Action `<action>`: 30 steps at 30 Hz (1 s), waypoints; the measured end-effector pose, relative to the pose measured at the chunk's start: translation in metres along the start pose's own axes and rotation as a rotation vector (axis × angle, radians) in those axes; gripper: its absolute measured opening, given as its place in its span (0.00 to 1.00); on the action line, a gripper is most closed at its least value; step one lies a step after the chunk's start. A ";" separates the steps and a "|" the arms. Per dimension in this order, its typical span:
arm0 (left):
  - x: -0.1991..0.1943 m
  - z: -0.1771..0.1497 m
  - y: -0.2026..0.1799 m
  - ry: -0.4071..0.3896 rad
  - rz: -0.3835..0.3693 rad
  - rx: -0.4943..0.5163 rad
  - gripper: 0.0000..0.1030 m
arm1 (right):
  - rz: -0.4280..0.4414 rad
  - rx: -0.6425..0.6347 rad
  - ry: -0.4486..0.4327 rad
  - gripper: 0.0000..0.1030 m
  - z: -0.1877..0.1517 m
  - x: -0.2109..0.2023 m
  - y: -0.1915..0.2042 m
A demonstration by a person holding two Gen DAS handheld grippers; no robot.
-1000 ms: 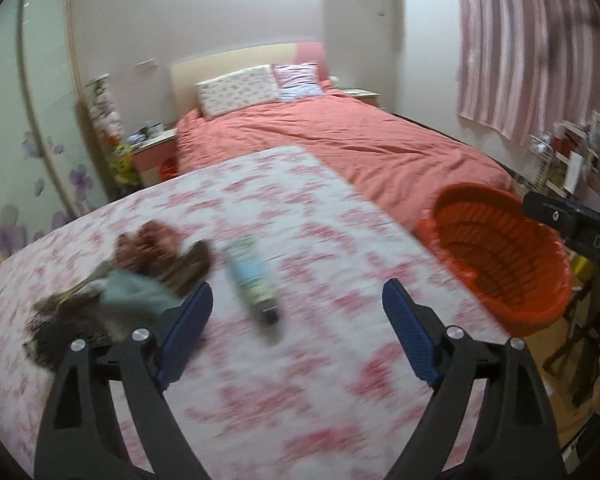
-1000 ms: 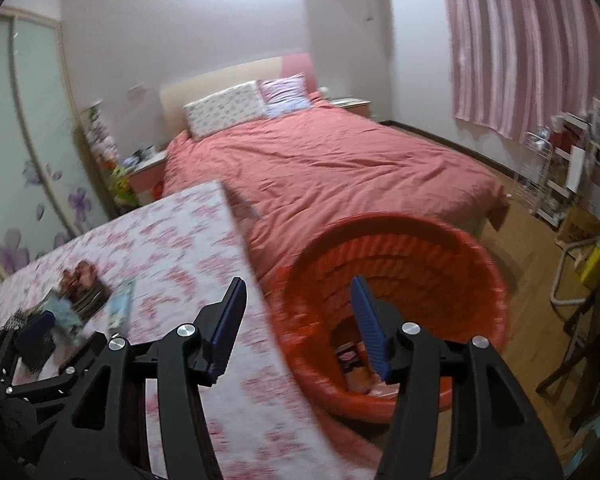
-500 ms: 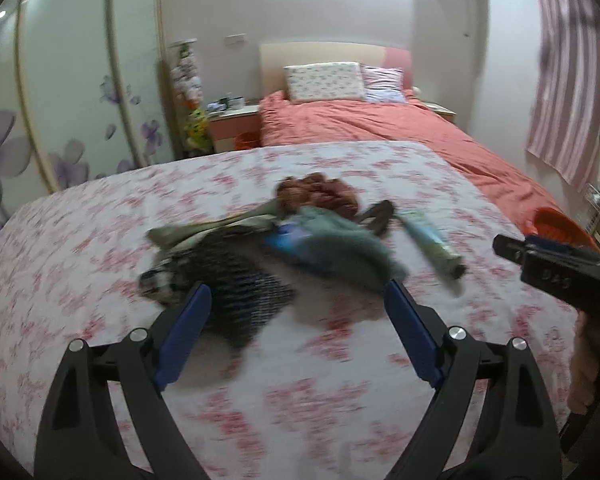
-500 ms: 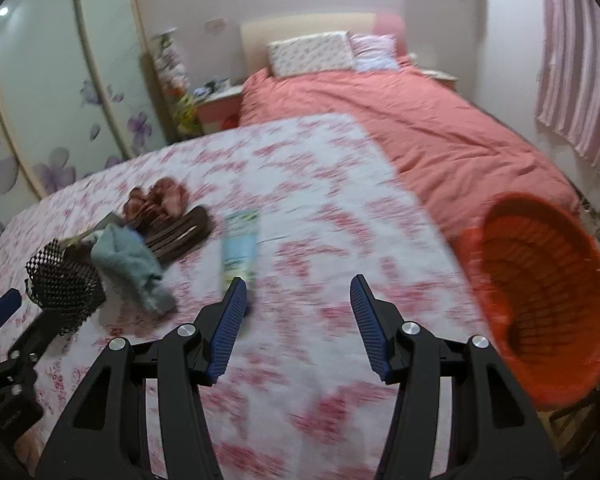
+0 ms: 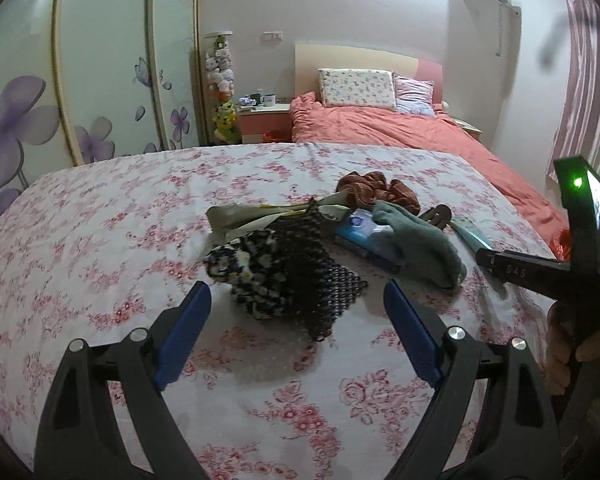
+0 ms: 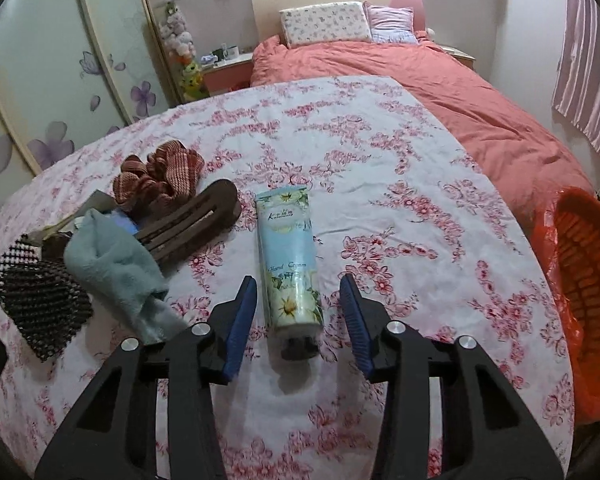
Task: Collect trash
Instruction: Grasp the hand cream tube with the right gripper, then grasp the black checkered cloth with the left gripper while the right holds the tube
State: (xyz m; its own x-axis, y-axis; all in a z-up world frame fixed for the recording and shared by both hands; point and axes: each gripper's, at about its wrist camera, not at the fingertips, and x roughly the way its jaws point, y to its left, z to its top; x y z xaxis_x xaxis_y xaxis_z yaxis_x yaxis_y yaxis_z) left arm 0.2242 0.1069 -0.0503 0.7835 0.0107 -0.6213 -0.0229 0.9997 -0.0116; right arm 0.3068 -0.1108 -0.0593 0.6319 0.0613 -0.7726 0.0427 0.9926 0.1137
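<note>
Jaws of right hand-held gripper [image 6: 298, 312] just narrowing astride hand cream tube [image 6: 290, 260], pads not yet touching, ready for basket [image 6: 580, 280]; left hand-held gripper [image 5: 296, 320] wide, empty above black mesh [image 5: 312, 280].

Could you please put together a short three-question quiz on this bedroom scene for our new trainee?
1. True or false: the right tool is clamped on the hand cream tube.
2. Which item lies nearest the left tool? A: black mesh B: brown scrunchie
3. What colour is the basket?

Key: 1 false, the tube sits between closing pads, untouched; 2 A; 3 orange.
</note>
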 end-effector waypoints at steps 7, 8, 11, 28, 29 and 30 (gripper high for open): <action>0.002 -0.001 0.009 0.010 0.002 -0.045 0.77 | -0.023 -0.023 -0.009 0.27 -0.001 -0.001 0.002; 0.003 -0.001 0.010 0.013 0.001 -0.050 0.77 | -0.034 -0.020 -0.010 0.27 -0.003 -0.003 0.000; 0.006 -0.001 0.011 0.017 0.005 -0.063 0.72 | -0.083 -0.009 -0.013 0.27 -0.007 -0.008 -0.007; 0.039 0.013 -0.009 0.082 0.036 -0.058 0.38 | -0.078 0.036 -0.013 0.27 -0.015 -0.015 -0.030; 0.041 0.014 -0.009 0.086 0.035 -0.058 0.35 | -0.078 0.037 -0.013 0.27 -0.015 -0.015 -0.030; 0.043 0.015 -0.008 0.094 0.028 -0.057 0.26 | -0.078 0.037 -0.014 0.27 -0.016 -0.016 -0.030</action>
State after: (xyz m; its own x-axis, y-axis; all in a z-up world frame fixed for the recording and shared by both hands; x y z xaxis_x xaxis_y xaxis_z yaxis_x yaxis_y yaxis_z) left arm 0.2676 0.0993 -0.0657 0.7206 0.0338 -0.6926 -0.0816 0.9960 -0.0363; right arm 0.2833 -0.1400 -0.0606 0.6363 -0.0175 -0.7713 0.1204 0.9897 0.0768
